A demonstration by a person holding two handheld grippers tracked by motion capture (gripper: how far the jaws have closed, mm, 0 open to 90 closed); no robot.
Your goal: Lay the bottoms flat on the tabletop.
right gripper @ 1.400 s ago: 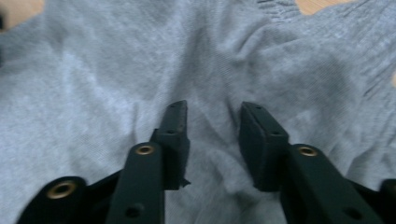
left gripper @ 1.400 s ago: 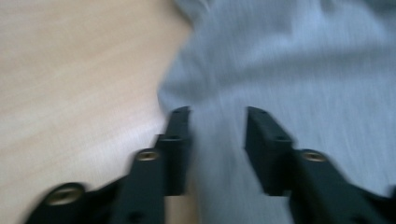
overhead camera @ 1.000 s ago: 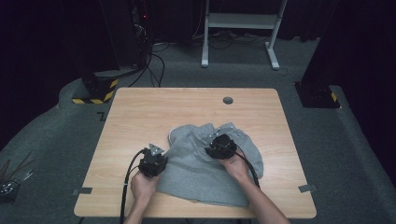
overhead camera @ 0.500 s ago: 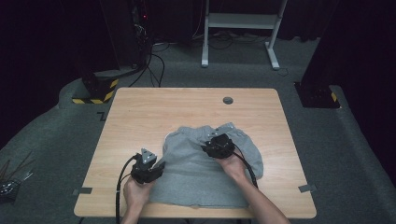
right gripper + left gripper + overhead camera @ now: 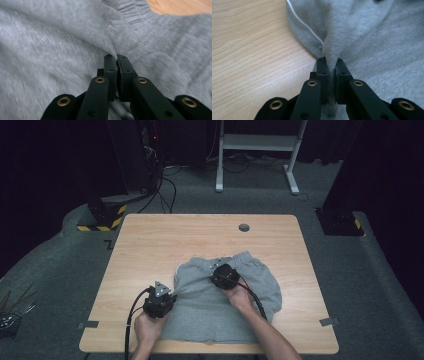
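left gripper (image 5: pixel 165 296): seen at lower left of centre in the high view, at the left edge of the grey garment; its jaws have just been closing and are pressed together on a pinched ridge of cloth, shown plainly in the left gripper view (image 5: pixel 329 67).
grey garment (image 5: pixel 225 305): a soft sweat-fabric piece, apparently shorts with a ribbed waistband toward the top of the frame; it is spread, somewhat rumpled, over the lower centre of the table, its lower hem close to the near edge.
white trim (image 5: pixel 305 25): a thin pale line is seen along the garment's edge, just above the pinch in the left gripper view.
right gripper (image 5: pixel 220 272): placed at centre of the high view, on the upper middle of the garment; its jaws have just been closing and are shut on a small fold of cloth, seen in the right gripper view (image 5: pixel 116 62).
step in hand: both pinches are judged to be set, so the grasping stage of a fold or a straightening appears to be complete.
next move: a joint lift or pull is called for, with both grips kept firm so that the thin folds are not slipped out.
table (image 5: pixel 150 240): light wood with rounded corners; a round cable hole (image 5: pixel 244 227) is set near its upper edge.
room: dark, with grey carpet; a white frame (image 5: pixel 260 150) is seen at top centre, and a striped base (image 5: pixel 102 217) at upper left.
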